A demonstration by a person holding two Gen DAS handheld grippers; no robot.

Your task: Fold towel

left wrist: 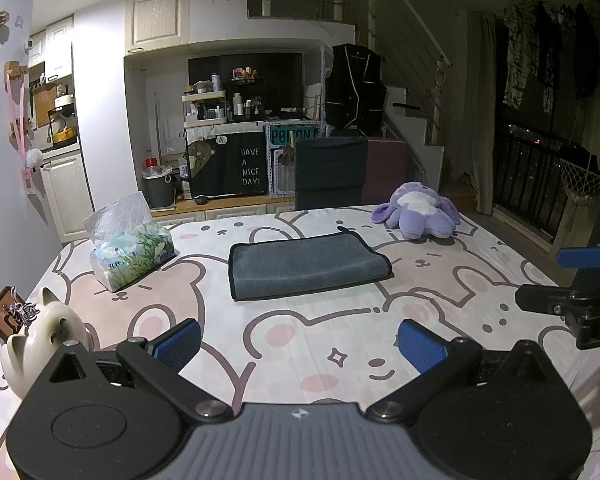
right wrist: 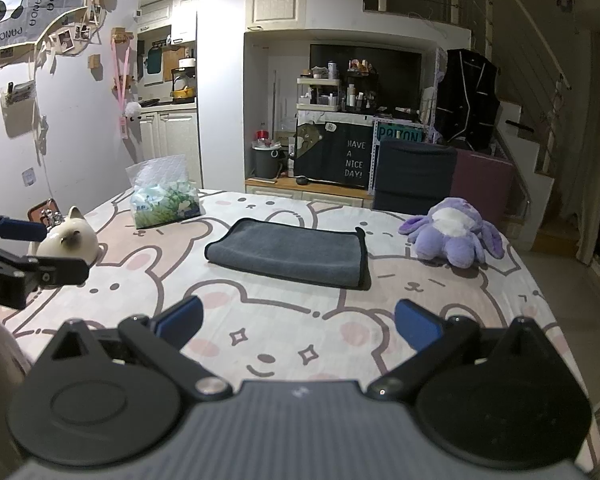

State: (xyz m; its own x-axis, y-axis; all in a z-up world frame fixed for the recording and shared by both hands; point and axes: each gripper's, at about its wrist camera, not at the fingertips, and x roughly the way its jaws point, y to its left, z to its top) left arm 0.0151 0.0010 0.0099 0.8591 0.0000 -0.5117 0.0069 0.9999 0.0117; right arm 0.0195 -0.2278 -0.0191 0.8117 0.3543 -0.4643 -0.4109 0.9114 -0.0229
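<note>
Left wrist view
- left gripper (left wrist: 300, 344): fingers spread wide, nothing between them, hovering over the near part of the table (left wrist: 340, 320)
- towel (left wrist: 306, 266): dark grey, already folded over into a flat rectangle, lying mid-table, well ahead of the blue pads (left wrist: 178, 340)
- right gripper (left wrist: 580, 276): pokes in at the right edge, only partly visible, can't tell its grip from here
- tissue pack (left wrist: 130, 256): left of the towel, apart from it
- cat figurine (left wrist: 46, 332): near left, close to the table edge
- plush (left wrist: 418, 214): purple, far right on the table, clear of the towel

Right wrist view
- right gripper (right wrist: 298, 326): also released, fingers far apart, holding nothing, over the near table (right wrist: 260, 312)
- towel (right wrist: 288, 252): same folded grey rectangle, centre of the table, rounded fold on the left side, black trimmed edges on the right
- left gripper (right wrist: 32, 248): comes in from the left edge, just in front of the cat figurine (right wrist: 70, 240)
- tissue pack (right wrist: 164, 204): far left, beyond the towel
- plush (right wrist: 454, 234): right of the towel, not touching it
</note>
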